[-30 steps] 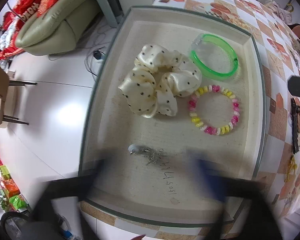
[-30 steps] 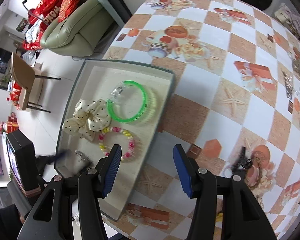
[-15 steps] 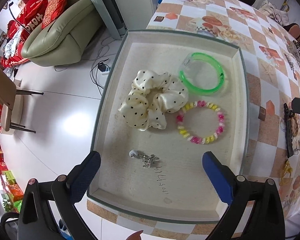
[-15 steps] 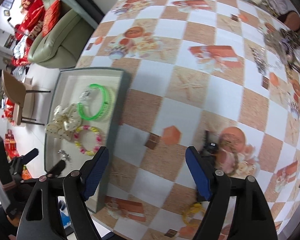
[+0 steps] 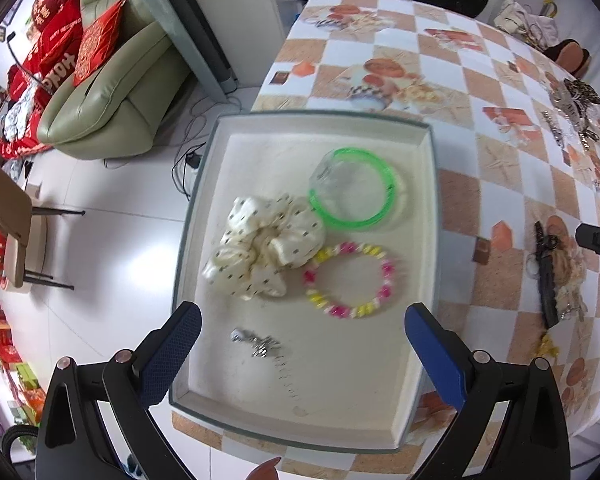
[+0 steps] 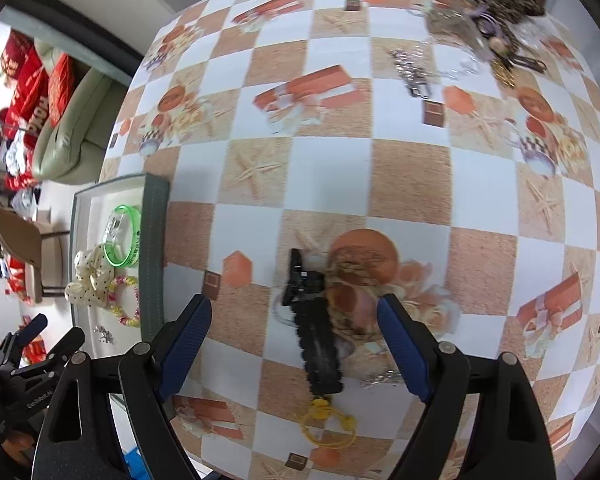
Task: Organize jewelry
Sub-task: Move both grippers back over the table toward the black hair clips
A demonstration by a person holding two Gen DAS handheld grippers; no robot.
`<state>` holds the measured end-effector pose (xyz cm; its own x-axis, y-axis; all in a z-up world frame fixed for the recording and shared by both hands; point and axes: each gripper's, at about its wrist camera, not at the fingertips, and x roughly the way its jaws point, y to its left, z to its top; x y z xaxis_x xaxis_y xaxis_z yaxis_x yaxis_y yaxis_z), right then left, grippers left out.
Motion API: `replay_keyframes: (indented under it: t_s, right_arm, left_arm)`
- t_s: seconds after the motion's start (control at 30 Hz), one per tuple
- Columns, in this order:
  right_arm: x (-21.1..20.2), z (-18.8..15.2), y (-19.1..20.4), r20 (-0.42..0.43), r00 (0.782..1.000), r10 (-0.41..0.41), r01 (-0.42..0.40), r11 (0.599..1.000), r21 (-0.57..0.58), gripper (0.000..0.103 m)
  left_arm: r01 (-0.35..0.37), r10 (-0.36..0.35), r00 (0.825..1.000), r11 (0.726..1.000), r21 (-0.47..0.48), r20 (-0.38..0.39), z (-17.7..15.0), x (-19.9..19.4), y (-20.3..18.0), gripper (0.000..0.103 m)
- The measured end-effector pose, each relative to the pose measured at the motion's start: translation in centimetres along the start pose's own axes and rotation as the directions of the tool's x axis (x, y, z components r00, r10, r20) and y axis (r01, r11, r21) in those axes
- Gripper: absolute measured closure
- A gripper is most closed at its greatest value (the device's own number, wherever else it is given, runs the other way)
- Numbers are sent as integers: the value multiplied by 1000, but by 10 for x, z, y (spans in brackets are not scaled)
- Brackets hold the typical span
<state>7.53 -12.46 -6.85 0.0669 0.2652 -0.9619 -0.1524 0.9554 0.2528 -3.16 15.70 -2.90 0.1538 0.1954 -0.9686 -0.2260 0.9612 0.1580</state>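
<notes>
A cream tray (image 5: 430, 208) holds a green bangle (image 5: 354, 190), a dotted cream scrunchie (image 5: 260, 246), a pink and yellow bead bracelet (image 5: 350, 280) and a small silver charm (image 5: 260, 344). My left gripper (image 5: 300, 350) is open and empty above the tray's near end. My right gripper (image 6: 294, 346) is open, its jaws on either side of a black hair clip (image 6: 314, 328) on the tablecloth, above it. A yellow string piece (image 6: 324, 416) lies just below the clip. The clip also shows in the left wrist view (image 5: 546, 276).
More jewelry lies in a heap (image 6: 488, 20) at the far right of the table, with a silver chain (image 6: 412, 72) near it. The tray (image 6: 154, 240) sits at the table's left edge. A sofa (image 5: 112, 92) and a chair (image 5: 12, 224) stand on the floor beyond.
My left gripper has pulled back from the tray, away from the silver charm. My right gripper has swung right, from beside the tray to over the black hair clip.
</notes>
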Motion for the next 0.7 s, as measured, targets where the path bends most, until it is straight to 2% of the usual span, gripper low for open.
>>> replay_keyframes:
  t_s: [0.2,0.33,0.47,0.7]
  right_arm:
    - [-10,0,-24,60,998,5,-7,999,43,16]
    - [-13,2,-35,70,998,7,-11,998,55,16]
    - [-12,2,-46,38,999,-18,16,998,59,16]
    - [-8,-12,-74,-27,999,-30,33,994,106,16]
  left_arm:
    - [-5,4,1000,999,45,13,11,-6,-24,0]
    - [-1,0,1000,997,72,19,17,-10,-39,0]
    - [0,-3,1000,996,90,26,21,-12,-52,0]
    - [55,-57,998,993,102,12,27,-5,-71,0]
